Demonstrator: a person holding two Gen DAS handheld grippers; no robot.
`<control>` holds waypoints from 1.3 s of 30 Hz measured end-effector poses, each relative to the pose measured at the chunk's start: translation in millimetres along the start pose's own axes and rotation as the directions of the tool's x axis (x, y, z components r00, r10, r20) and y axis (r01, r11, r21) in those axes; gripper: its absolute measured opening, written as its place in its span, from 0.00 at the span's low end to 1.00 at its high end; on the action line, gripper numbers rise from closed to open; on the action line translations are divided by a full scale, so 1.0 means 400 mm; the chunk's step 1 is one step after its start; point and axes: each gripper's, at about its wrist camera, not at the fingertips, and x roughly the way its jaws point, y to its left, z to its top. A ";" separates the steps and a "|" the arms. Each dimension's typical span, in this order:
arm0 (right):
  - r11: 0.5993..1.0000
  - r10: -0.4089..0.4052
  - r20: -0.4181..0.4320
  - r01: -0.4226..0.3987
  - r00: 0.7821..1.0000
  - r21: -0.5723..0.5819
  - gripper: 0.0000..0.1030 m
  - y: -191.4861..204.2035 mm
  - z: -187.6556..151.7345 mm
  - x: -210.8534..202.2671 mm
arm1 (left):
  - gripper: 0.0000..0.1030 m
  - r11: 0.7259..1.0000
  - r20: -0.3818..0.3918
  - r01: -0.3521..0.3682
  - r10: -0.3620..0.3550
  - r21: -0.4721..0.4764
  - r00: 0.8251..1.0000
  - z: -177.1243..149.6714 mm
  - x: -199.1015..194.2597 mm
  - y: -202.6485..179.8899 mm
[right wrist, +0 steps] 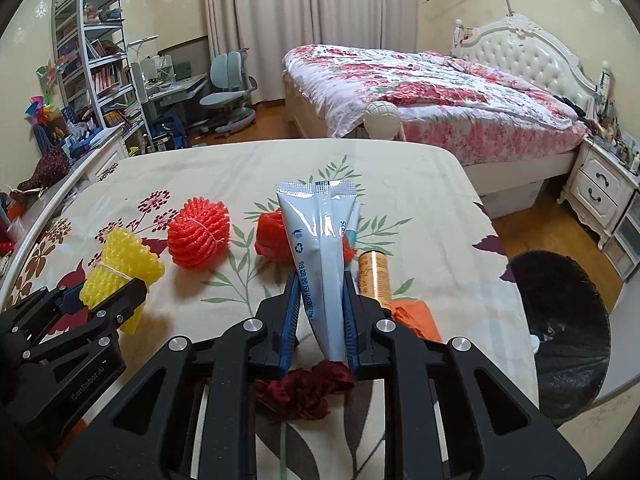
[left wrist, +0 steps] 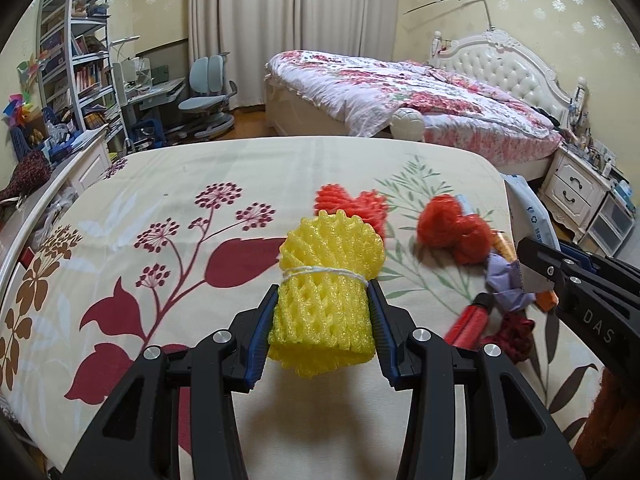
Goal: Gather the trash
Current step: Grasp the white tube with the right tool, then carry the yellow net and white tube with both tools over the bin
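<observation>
Our left gripper [left wrist: 324, 300] clamps the yellow foam-net fruit sleeve tied with white string [left wrist: 326, 280], and our right gripper [right wrist: 320, 304] pinches a crumpled silver-blue plastic pouch [right wrist: 320, 248], both raised above the floral-sheeted mattress [left wrist: 180, 184]. We judge the pick-up step complete; next comes carrying both to the black-lined bin [right wrist: 568, 320] at right. Its interior is cut off, and the dark red scrap [right wrist: 308, 388] beneath our right gripper is unidentifiable.

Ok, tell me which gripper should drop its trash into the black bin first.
Right. The right gripper holds the blue-white pouch, and the black-lined bin sits just off the bed's right edge beside it. The left gripper, gripping the yellow foam net, is farther away.
</observation>
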 end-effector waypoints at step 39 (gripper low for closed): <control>0.884 -0.343 -0.050 0.340 0.938 0.321 0.19 -0.557 -0.172 -0.109 | 0.43 0.914 -0.020 0.298 -0.304 0.275 0.952 0.012 0.052 -0.609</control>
